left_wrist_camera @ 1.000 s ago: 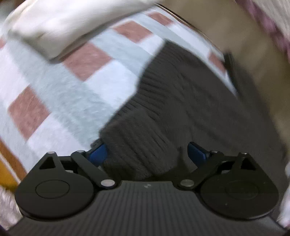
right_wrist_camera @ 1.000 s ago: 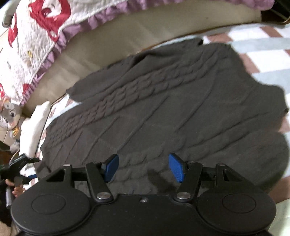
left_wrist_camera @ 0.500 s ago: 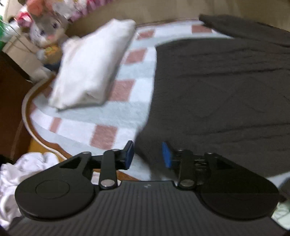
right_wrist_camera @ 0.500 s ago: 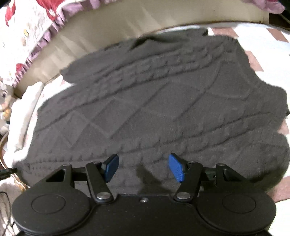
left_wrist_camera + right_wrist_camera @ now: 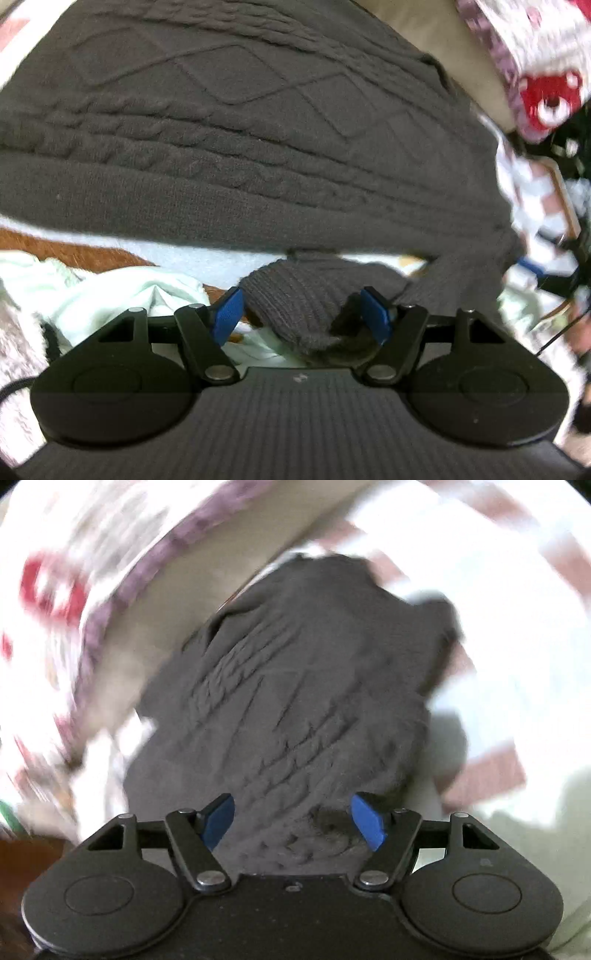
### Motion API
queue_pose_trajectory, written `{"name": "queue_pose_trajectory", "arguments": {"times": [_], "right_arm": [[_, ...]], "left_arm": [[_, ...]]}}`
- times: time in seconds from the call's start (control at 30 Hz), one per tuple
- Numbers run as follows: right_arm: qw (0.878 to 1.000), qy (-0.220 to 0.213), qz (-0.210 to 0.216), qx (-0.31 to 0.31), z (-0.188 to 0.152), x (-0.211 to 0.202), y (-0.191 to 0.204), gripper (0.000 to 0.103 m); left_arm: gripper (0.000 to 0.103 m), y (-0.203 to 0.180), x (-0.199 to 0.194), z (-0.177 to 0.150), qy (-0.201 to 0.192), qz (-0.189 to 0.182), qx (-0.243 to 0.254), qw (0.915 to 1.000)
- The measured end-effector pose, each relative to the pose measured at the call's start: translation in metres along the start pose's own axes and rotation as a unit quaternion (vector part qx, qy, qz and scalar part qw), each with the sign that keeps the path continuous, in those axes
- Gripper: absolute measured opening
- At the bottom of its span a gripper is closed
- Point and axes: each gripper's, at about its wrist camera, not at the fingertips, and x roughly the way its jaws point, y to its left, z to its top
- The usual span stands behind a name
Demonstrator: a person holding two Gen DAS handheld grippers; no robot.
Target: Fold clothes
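Left hand-held gripper [image 5: 301, 317]: fingers spread wide, blue pads on either side of a ribbed cuff [image 5: 295, 295] of the dark grey cable-knit sweater [image 5: 240, 129]. The cuff lies in the gap but is not pinched; the pads stand clear of the knit on both sides.

Right hand-held gripper [image 5: 293, 818]: fingers likewise spread, low over the sweater's cabled panel, knit filling the gap between the pads. Whether the pads touch the fabric I cannot tell; this view is smeared by motion.

Sweater: spread across the checked blanket [image 5: 532, 206], body broad and mostly flat, its near edge just beyond the cuff. The cuff and its sleeve hang off that edge, towards the left gripper.

Beside the sweater: pale green cloth [image 5: 122, 291] bunched at the near edge, left of the cuff; a red-and-white quilt with purple trim [image 5: 535, 74] beyond the far edge.

Step in hand, by my judgement: the sleeve is being lined up for a grasp, to be laid over the body.

Next move calls for: closing squarely on the cuff, deep enough that thick rib does not slip, then carrying it inward without dragging the body out of its flat lie.
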Motion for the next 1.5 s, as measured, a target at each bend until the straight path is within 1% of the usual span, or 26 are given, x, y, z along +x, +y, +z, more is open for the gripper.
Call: {"name": "queue_pose_trajectory", "arguments": {"times": [0.07,0.13,0.17,0.27,0.33,0.43,0.53,0.57,0.6,0.63,0.7,0.73,0.8,0.83,0.87,0.9,0.97,1.0,1.03,1.1,1.17,1.2,1.33,1.4,1.47,1.5], "right_arm": [[0.999,-0.011,-0.006,0.043,0.007,0.001,-0.01,0.076],[0.999,-0.018,-0.027,0.038,0.004,0.001,-0.006,0.076],[0.998,-0.022,-0.038,0.034,0.003,0.002,-0.003,0.076],[0.997,-0.042,-0.068,0.018,-0.001,-0.003,0.004,0.077],[0.994,-0.062,-0.084,0.018,-0.001,-0.007,0.004,0.077],[0.991,-0.08,-0.055,0.091,0.005,-0.014,-0.023,0.077],[0.981,-0.097,-0.025,0.164,0.012,-0.022,-0.05,0.077],[0.977,-0.101,-0.016,0.186,0.014,-0.024,-0.058,0.077],[0.978,-0.083,-0.012,0.189,0.015,-0.018,-0.06,0.077],[0.983,-0.064,-0.028,0.169,0.016,-0.01,-0.053,0.077],[0.989,-0.027,-0.06,0.129,0.018,0.004,-0.04,0.081],[0.99,-0.029,-0.053,0.127,0.018,0.003,-0.04,0.083],[0.991,-0.034,-0.039,0.123,0.017,0.001,-0.039,0.082],[0.992,-0.036,-0.033,0.12,0.016,0.0,-0.039,0.076],[0.992,-0.039,-0.026,0.118,0.016,-0.001,-0.039,0.061],[0.992,-0.041,-0.019,0.116,0.016,-0.002,-0.038,0.056],[0.993,-0.046,-0.005,0.111,0.015,-0.004,-0.038,0.037],[0.993,-0.048,0.001,0.109,0.014,-0.005,-0.037,0.036],[0.993,-0.05,0.008,0.107,0.014,-0.006,-0.037,0.035],[0.993,-0.055,0.022,0.102,0.013,-0.008,-0.036,0.031],[0.993,-0.06,0.035,0.098,0.012,-0.009,-0.036,0.018],[0.993,-0.062,0.042,0.095,0.011,-0.01,-0.035,0.017],[0.989,-0.068,0.096,0.084,0.011,-0.005,-0.034,0.014],[0.988,-0.077,0.115,0.066,0.013,0.001,-0.021,0.014],[0.99,-0.076,0.114,0.041,0.018,0.013,-0.009,0.014],[0.993,-0.058,0.104,0.019,0.02,0.019,-0.002,0.014]], "left_arm": [[0.073,-0.001,0.0,0.003,-0.005,-0.006,-0.002,1.0],[0.08,0.002,0.005,0.005,-0.005,-0.007,-0.014,0.9999],[0.081,0.003,0.009,0.003,-0.002,-0.005,-0.017,0.9998],[0.085,-0.009,0.016,0.002,0.007,0.028,0.024,0.9993],[0.087,-0.013,0.018,0.0,0.012,0.041,0.028,0.9987],[0.086,-0.018,0.021,-0.003,0.002,0.051,0.035,0.9981],[0.046,-0.027,0.017,-0.01,-0.005,0.047,0.075,0.996],[0.036,-0.03,0.014,-0.012,-0.01,0.05,0.084,0.9952],[0.03,-0.034,0.01,-0.013,-0.021,0.051,0.094,0.994],[0.021,-0.038,0.005,-0.014,-0.033,0.051,0.106,0.9925],[0.02,-0.048,-0.007,-0.015,-0.067,0.044,0.121,0.9895],[0.019,-0.055,-0.015,-0.015,-0.084,0.042,0.13,0.9871],[0.018,-0.071,-0.033,-0.015,-0.125,0.043,0.163,0.9778],[0.017,-0.079,-0.043,-0.016,-0.144,0.045,0.181,0.9718],[0.017,-0.087,-0.053,-0.016,-0.166,0.046,0.198,0.9649],[0.017,-0.094,-0.062,-0.016,-0.185,0.046,0.211,0.9588],[0.017,-0.103,-0.074,-0.016,-0.212,0.032,0.244,0.946],[0.017,-0.107,-0.079,-0.016,-0.226,0.025,0.26,0.9383],[0.017,-0.109,-0.082,-0.014,-0.236,0.023,0.267,0.9341],[0.016,-0.108,-0.086,-0.006,-0.251,0.024,0.262,0.9316],[0.016,-0.103,-0.089,0.004,-0.264,0.02,0.243,0.9331],[0.015,-0.102,-0.089,0.009,-0.273,0.026,0.237,0.9322],[0.015,-0.091,-0.105,0.028,-0.325,0.042,0.212,0.9206],[0.015,-0.084,-0.115,0.038,-0.354,0.05,0.197,0.9129],[0.015,-0.077,-0.12,0.051,-0.363,0.065,0.199,0.908],[0.015,-0.072,-0.118,0.056,-0.363,0.076,0.198,0.9073]]}}
